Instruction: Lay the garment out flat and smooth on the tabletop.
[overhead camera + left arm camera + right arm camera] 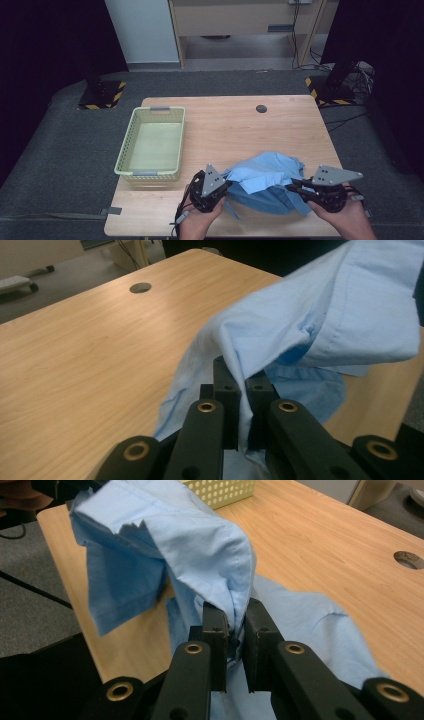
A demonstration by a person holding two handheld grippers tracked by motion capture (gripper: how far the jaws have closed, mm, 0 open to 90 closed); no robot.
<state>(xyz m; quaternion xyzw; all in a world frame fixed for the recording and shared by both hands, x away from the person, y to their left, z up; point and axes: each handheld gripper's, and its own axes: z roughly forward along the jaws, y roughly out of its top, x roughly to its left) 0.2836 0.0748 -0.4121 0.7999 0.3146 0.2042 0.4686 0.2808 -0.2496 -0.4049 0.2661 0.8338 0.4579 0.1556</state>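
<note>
A crumpled light-blue cotton shirt (267,180) sits at the near edge of the pale wooden table (225,125), toward 5 o'clock from the tabletop's middle, partly lifted off the wood. It is held between 2 grippers.

The left gripper (226,188), black with a grey three-cornered plate on top, is at the shirt's 9 o'clock side. In the left gripper view its 2 jaws stand nearly together, clamped on a fold of the fabric (310,325) that rises from between them and drapes away toward 1 o'clock. The left hand (200,220) grips the tool from below.

The right gripper (291,187) is at the shirt's 3 o'clock side, carried by the right hand (345,215). In the right gripper view its jaws are likewise pinched on a seamed edge of the cloth (200,545), which bunches up above them toward 11 o'clock, while more of the shirt lies on the wood behind.

A pale yellow-green perforated plastic basket (127,150) with grey handles stands at 9 o'clock on the table, well apart from the shirt. A small dark round cable hole (261,108) lies at 12 o'clock, near the far edge.
</note>
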